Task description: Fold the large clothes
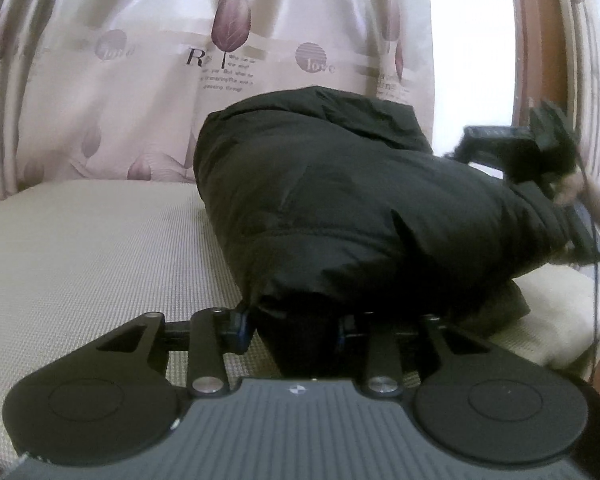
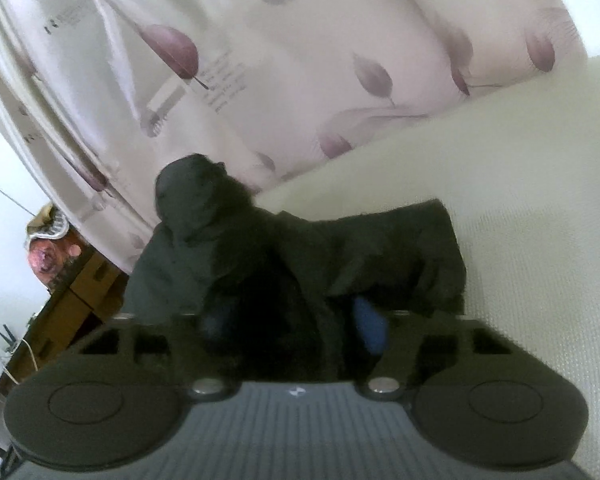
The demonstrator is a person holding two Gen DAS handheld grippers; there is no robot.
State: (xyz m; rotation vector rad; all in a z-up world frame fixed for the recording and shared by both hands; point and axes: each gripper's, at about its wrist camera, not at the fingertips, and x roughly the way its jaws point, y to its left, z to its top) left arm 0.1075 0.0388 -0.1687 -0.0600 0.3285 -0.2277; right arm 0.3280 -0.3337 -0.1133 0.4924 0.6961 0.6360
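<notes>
On the cream woven mattress [image 1: 100, 248], at the left of the left wrist view, the surface lies bare up to the black padded jacket [image 1: 340, 208], which sits bunched in a rounded heap at the middle and right. Behind both hangs a pale curtain [image 1: 140, 60] printed with purple leaves and some lettering. The left claw [image 1: 296, 332] is at the near edge of the heap, its fingers [image 1: 238, 330] clamped on a fold of the jacket's hem, with dark fabric filling the gap between them. Further right, at the far side of the heap, the right claw [image 1: 500, 140] appears from outside, blurred, with a bit of the person's hand [image 1: 596, 204] behind it; the jacket's edge is drawn up toward it.

From the right wrist view, wooden furniture [image 2: 72, 300] shows at the far left, beyond the curtain [image 2: 300, 60]. The jacket [image 2: 260, 260] rises in the middle, its hood end standing up against the curtain, with a flatter panel spread to the right on the mattress [image 2: 540, 200]. The right claw [image 2: 296, 332] is closed on black fabric, which bulges between its blue-padded fingers [image 2: 370, 330]; the picture is soft with blur.
</notes>
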